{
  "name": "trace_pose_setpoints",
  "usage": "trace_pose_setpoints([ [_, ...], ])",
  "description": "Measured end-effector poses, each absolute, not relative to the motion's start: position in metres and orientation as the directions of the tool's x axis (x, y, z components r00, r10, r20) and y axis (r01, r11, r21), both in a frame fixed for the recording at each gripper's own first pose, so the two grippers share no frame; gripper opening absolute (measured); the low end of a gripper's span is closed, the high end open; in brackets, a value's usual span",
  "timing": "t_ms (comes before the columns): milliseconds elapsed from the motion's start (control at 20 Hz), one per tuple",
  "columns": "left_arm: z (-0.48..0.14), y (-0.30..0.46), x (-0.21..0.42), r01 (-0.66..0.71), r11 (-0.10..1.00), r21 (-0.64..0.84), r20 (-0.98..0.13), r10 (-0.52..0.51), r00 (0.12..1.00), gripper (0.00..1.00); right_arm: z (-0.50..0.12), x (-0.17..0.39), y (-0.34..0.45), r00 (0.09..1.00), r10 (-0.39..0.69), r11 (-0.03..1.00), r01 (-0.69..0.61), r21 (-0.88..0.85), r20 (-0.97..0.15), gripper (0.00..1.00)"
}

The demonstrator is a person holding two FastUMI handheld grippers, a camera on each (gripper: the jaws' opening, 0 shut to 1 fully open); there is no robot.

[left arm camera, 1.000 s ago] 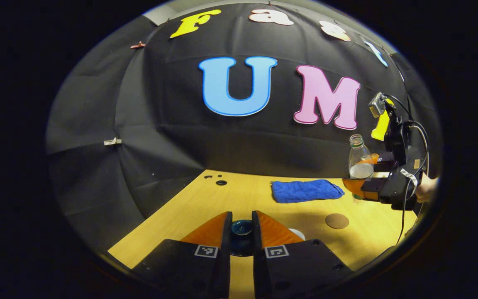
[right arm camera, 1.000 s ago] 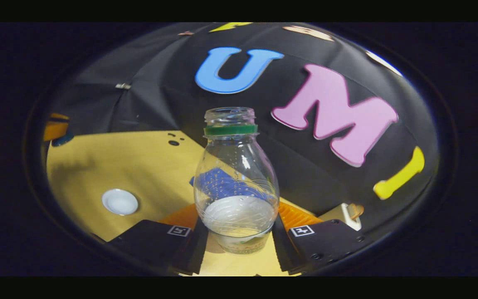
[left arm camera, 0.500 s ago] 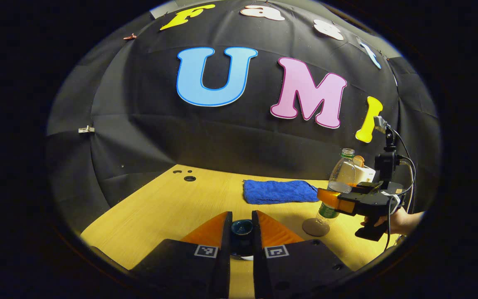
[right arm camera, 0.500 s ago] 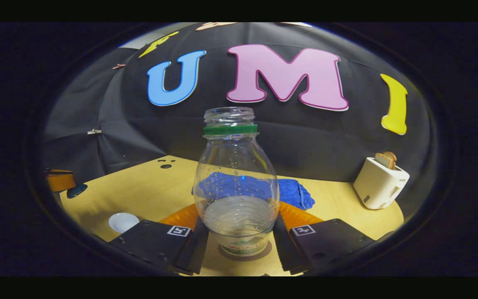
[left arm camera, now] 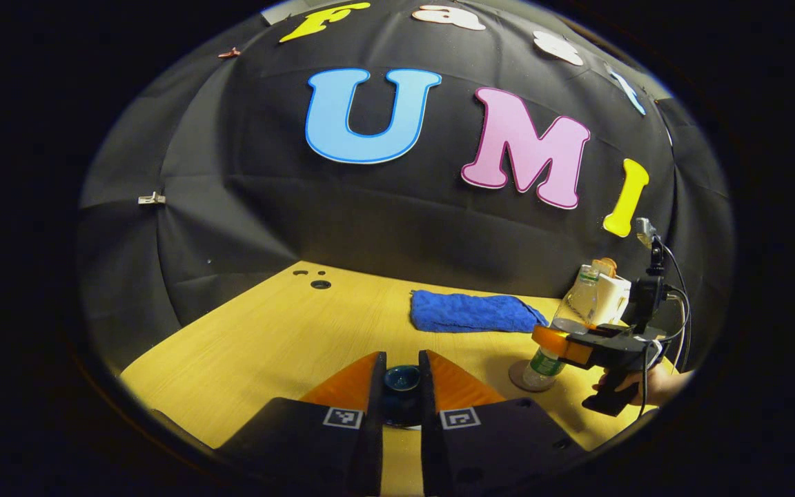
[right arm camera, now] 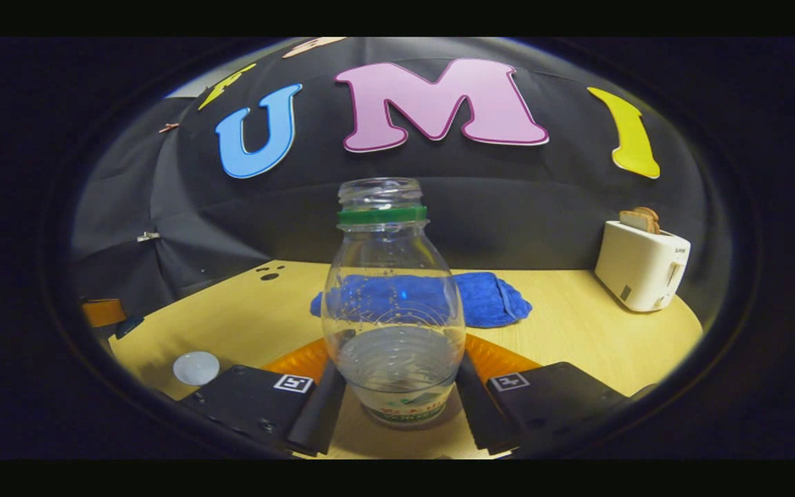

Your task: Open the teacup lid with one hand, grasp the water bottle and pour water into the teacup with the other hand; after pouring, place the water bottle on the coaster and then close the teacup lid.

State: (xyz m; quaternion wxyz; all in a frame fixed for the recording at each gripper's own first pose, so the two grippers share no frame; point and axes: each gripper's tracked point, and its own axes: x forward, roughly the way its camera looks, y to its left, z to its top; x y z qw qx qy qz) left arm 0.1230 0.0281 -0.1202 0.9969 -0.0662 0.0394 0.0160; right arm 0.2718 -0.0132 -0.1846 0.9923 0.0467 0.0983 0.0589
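Jaws of the right gripper (right arm camera: 397, 386) clench the water bottle (right arm camera: 393, 324) low on its belly, upright on the coaster (left arm camera: 532, 378) on the bench (left arm camera: 301, 331). Thin, light, part-full plastic probably dents under squeeze. Left gripper (left arm camera: 401, 386) jaws grasp the teacup lid (left arm camera: 401, 378), likely brittle, by its knob.
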Motion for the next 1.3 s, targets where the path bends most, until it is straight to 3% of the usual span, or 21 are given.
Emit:
trace_pose_setpoints([
  [100, -0.121, 0.026, 0.123, -0.035, 0.991, -0.131, -0.08, 0.025, 0.996, 0.27, -0.189, 0.27, -0.012, 0.971, 0.13, 0.989, -0.114, 0.092, -0.202, 0.75],
  [200, -0.121, 0.023, 0.124, -0.031, 0.993, -0.116, -0.076, 0.023, 0.997, 0.27, -0.192, 0.268, -0.008, 0.967, 0.145, 0.988, -0.128, 0.091, -0.21, 0.82],
  [300, -0.119, 0.019, 0.126, -0.025, 0.994, -0.108, -0.072, 0.017, 0.997, 0.27, -0.191, 0.266, -0.009, 0.967, 0.143, 0.989, -0.131, 0.073, -0.211, 0.99],
  [350, -0.117, 0.017, 0.127, -0.02, 0.994, -0.106, -0.069, 0.013, 0.998, 0.23, -0.19, 0.264, -0.011, 0.967, 0.14, 0.989, -0.129, 0.067, -0.211, 0.99],
  [500, -0.114, 0.014, 0.129, -0.021, 0.995, -0.1, -0.058, 0.015, 0.998, 0.27, -0.193, 0.252, -0.007, 0.959, 0.157, 0.987, -0.144, 0.069, -0.236, 0.94],
  [550, -0.114, 0.012, 0.131, -0.019, 0.994, -0.103, -0.058, 0.013, 0.998, 0.24, -0.192, 0.245, -0.007, 0.96, 0.156, 0.988, -0.146, 0.058, -0.234, 0.99],
  [700, -0.115, 0.009, 0.136, -0.018, 0.995, -0.1, -0.057, 0.012, 0.998, 0.28, -0.192, 0.227, -0.012, 0.963, 0.144, 0.989, -0.146, 0.009, -0.23, 0.99],
  [850, -0.126, 0.011, 0.146, -0.032, 0.995, -0.092, -0.061, 0.026, 0.998, 0.24, -0.196, 0.203, -0.016, 0.959, 0.143, 0.989, -0.148, -0.002, -0.245, 0.94],
  [900, -0.132, 0.01, 0.15, -0.036, 0.995, -0.094, -0.069, 0.029, 0.997, 0.24, -0.197, 0.197, -0.017, 0.959, 0.141, 0.989, -0.145, 0.002, -0.244, 0.99],
  [1050, -0.151, 0.006, 0.16, -0.038, 0.996, -0.086, -0.081, 0.031, 0.996, 0.28, -0.198, 0.174, -0.023, 0.957, 0.133, 0.991, -0.127, 0.038, -0.258, 0.98],
  [1300, -0.178, -0.005, 0.175, -0.019, 1.0, 0.016, -0.087, 0.02, 0.996, 0.28, -0.201, 0.156, -0.035, 0.953, 0.112, 0.992, -0.091, 0.087, -0.282, 0.98],
])
